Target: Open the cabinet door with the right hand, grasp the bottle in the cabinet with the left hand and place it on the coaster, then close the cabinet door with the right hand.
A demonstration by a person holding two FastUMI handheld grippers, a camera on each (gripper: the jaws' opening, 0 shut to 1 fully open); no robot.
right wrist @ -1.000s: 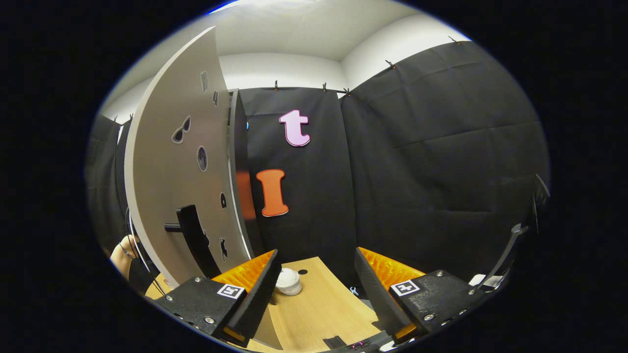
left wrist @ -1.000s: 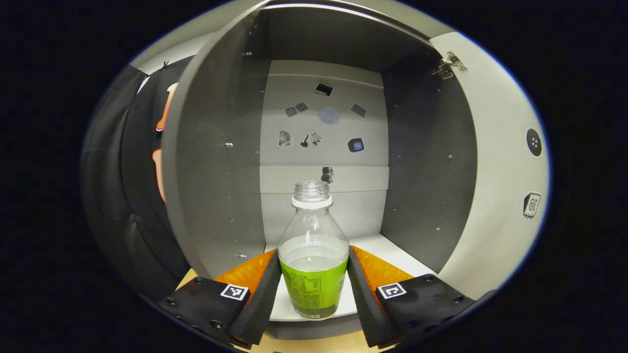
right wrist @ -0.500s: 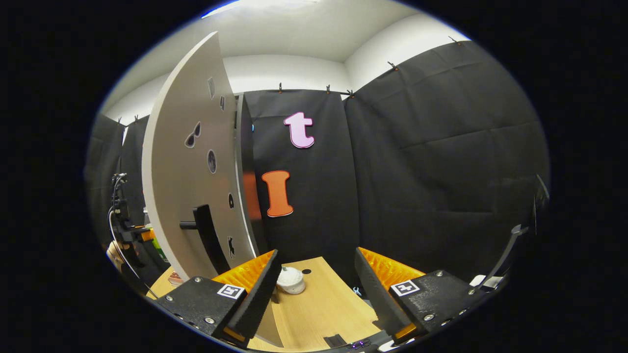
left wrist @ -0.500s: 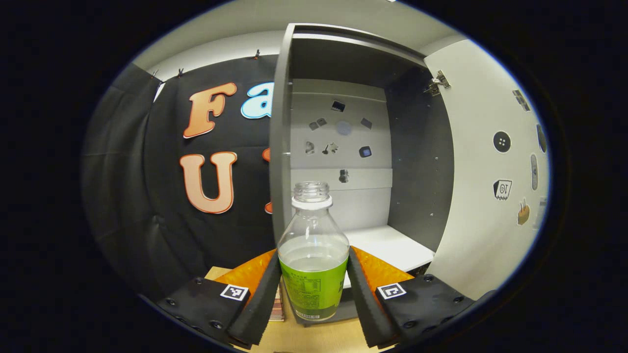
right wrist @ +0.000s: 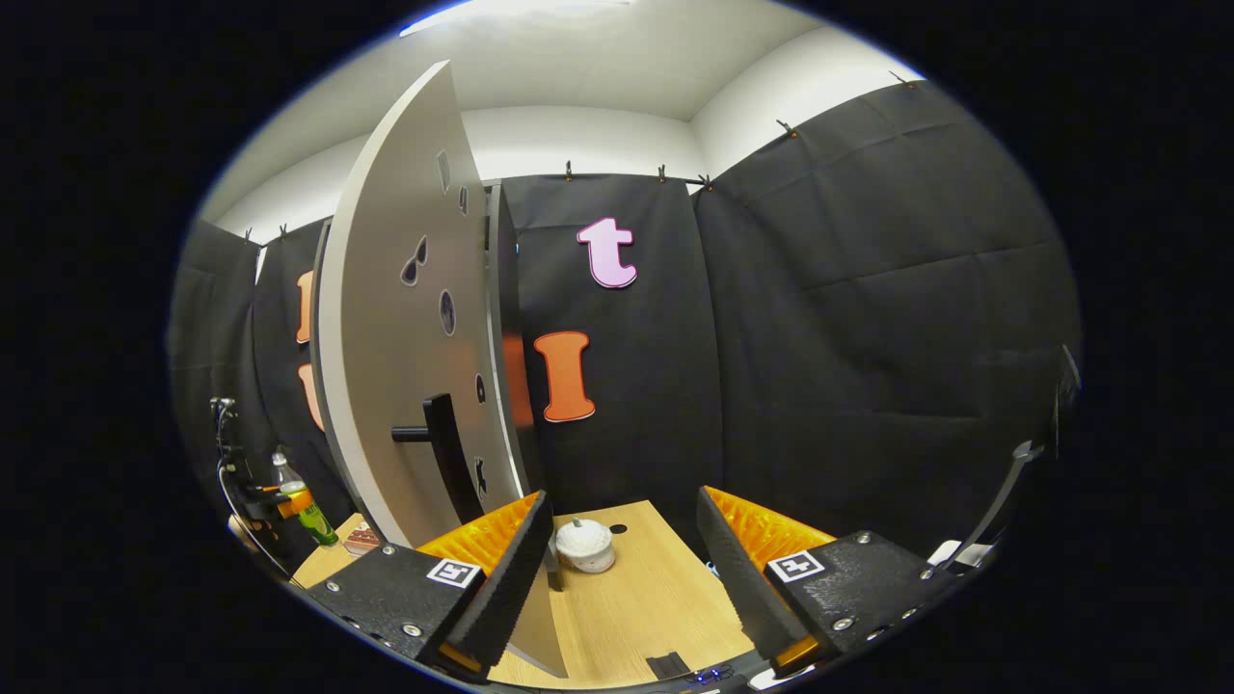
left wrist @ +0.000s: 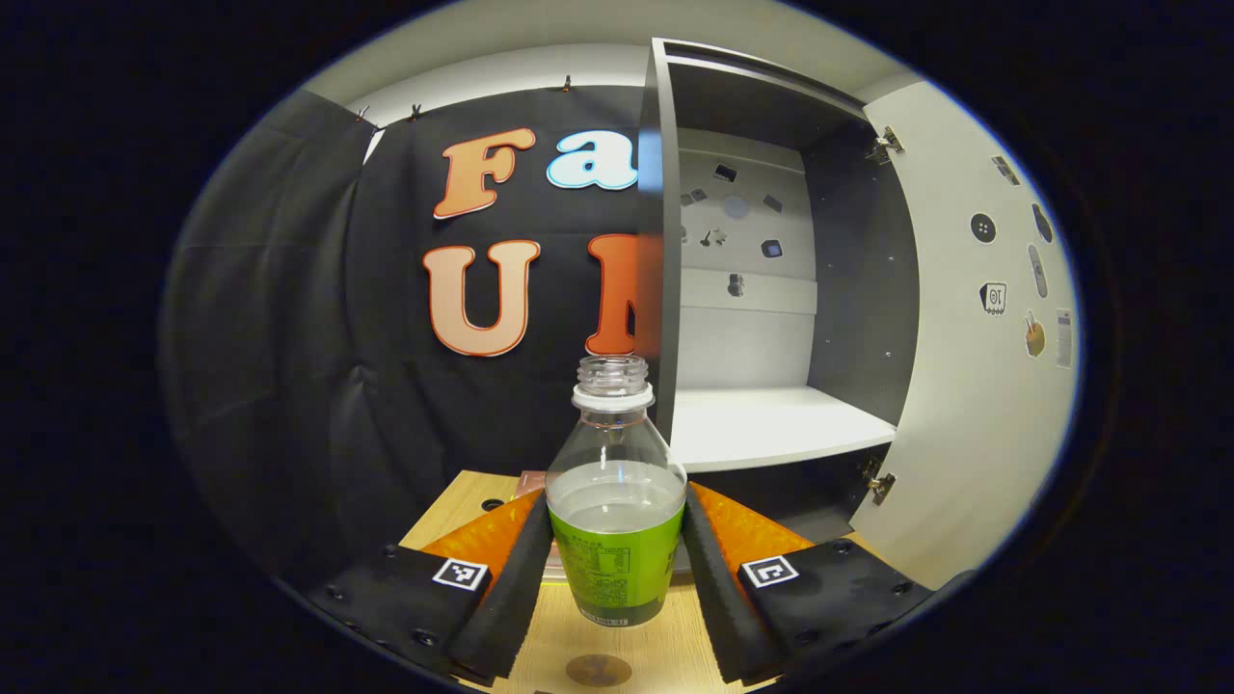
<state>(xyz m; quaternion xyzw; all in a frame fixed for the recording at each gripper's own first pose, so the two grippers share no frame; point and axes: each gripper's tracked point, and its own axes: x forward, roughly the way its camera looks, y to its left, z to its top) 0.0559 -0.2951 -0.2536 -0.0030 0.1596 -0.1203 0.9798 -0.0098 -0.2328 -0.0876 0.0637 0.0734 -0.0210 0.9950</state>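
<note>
Wood table (left wrist: 463, 501) | capless green-label bottle (left wrist: 615, 501), half full, clamped in L gripper (left wrist: 615, 569) | R gripper (right wrist: 625, 569) apart

Black cloth (right wrist: 868, 318) hangs as the booth's wall on every side, creased and pinned along its top edge by small clips (right wrist: 662, 173). Above the cloth runs a plain white wall (right wrist: 578, 145), meeting a white ceiling (right wrist: 598, 58) that is brightly lit near the top of the right gripper view. A light wooden table (right wrist: 636, 607) fills the lower part, with a small dark hole (right wrist: 618, 528) in its top near the cloth.
</note>
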